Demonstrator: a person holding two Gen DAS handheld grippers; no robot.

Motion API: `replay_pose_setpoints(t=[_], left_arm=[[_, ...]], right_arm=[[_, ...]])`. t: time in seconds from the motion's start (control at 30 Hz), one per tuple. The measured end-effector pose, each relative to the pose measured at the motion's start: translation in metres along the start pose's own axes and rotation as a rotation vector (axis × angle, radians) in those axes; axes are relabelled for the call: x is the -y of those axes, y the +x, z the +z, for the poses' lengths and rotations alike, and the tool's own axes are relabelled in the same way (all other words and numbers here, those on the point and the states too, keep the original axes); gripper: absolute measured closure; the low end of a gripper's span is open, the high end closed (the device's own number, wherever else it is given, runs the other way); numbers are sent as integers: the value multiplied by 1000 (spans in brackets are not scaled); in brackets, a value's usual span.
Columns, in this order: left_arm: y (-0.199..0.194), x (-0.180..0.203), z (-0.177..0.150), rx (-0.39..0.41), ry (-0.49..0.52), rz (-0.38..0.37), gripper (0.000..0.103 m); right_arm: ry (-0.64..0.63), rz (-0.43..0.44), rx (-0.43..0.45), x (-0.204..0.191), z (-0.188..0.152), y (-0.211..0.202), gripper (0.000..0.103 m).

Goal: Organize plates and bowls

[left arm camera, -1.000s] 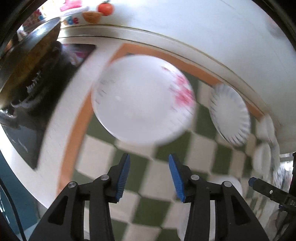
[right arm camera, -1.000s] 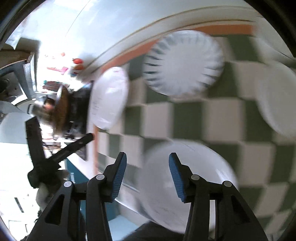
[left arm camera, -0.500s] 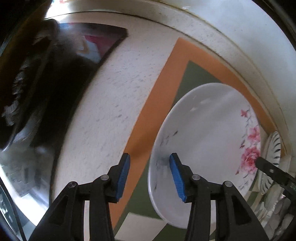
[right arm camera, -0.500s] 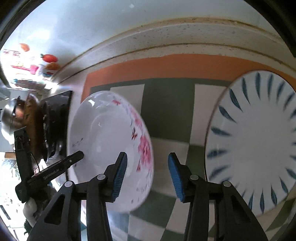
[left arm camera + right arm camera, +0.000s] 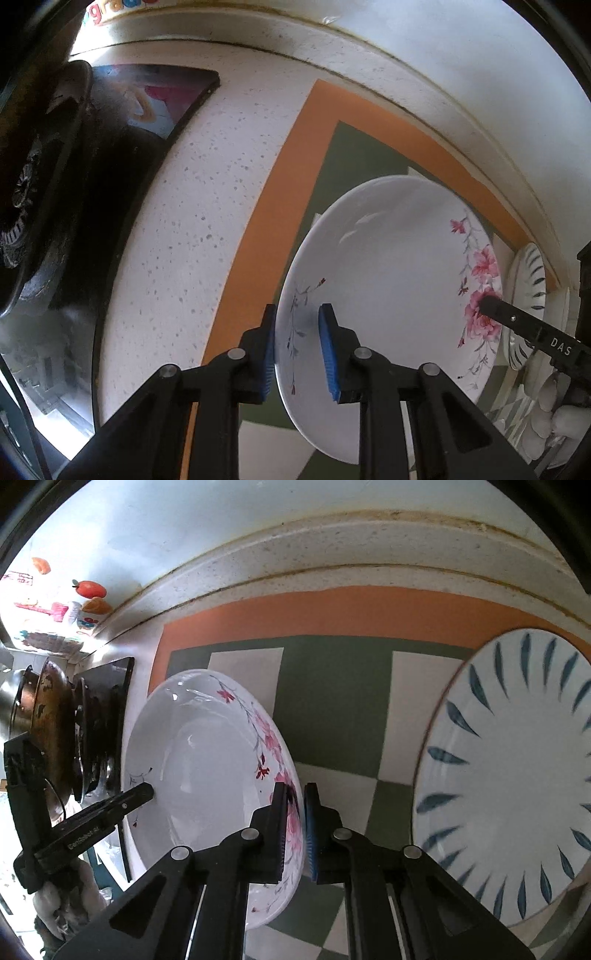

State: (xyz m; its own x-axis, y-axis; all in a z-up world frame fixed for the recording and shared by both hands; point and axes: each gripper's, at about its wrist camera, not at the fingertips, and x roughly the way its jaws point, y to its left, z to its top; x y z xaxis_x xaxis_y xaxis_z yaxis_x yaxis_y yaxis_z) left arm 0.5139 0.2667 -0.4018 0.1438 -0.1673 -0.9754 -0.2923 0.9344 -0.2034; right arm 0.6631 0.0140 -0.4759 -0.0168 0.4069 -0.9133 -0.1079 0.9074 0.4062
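A white plate with pink flowers point(image 5: 391, 280) lies on the green-and-white checked mat, near its orange border. My left gripper point(image 5: 297, 350) straddles the plate's left rim, jaws closed in on it, one finger under and one on top. My right gripper point(image 5: 295, 830) is shut on the opposite, flowered rim of the same plate point(image 5: 207, 760). The right gripper's finger shows in the left wrist view point(image 5: 517, 321), and the left gripper's in the right wrist view point(image 5: 110, 812). A white plate with blue leaf strokes point(image 5: 517, 775) lies to the right.
A dark stove with a pan point(image 5: 40, 192) and a black glass panel point(image 5: 162, 103) lie left of the mat. The counter's raised back edge point(image 5: 332, 550) and wall run behind. Fruit-shaped items point(image 5: 90, 589) sit far left. More white dishes point(image 5: 554, 417) lie past the blue-leaf plate.
Both grippers moved in onto the flowered plate from opposite sides and closed their jaws on its rim. A second ago they were open and above the mat.
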Motion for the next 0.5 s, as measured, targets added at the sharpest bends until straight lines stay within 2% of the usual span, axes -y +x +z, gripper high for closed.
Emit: replay_pose_setpoints(t=[0.27,0.5], left_arm=[[-34,23,-21,41,37,-12,84],[-71,64,-61,78,87,-32,84]], right_arm=[[8,31,44,14,-36,-43,94],[22,61,96,44,-84,-95,94]])
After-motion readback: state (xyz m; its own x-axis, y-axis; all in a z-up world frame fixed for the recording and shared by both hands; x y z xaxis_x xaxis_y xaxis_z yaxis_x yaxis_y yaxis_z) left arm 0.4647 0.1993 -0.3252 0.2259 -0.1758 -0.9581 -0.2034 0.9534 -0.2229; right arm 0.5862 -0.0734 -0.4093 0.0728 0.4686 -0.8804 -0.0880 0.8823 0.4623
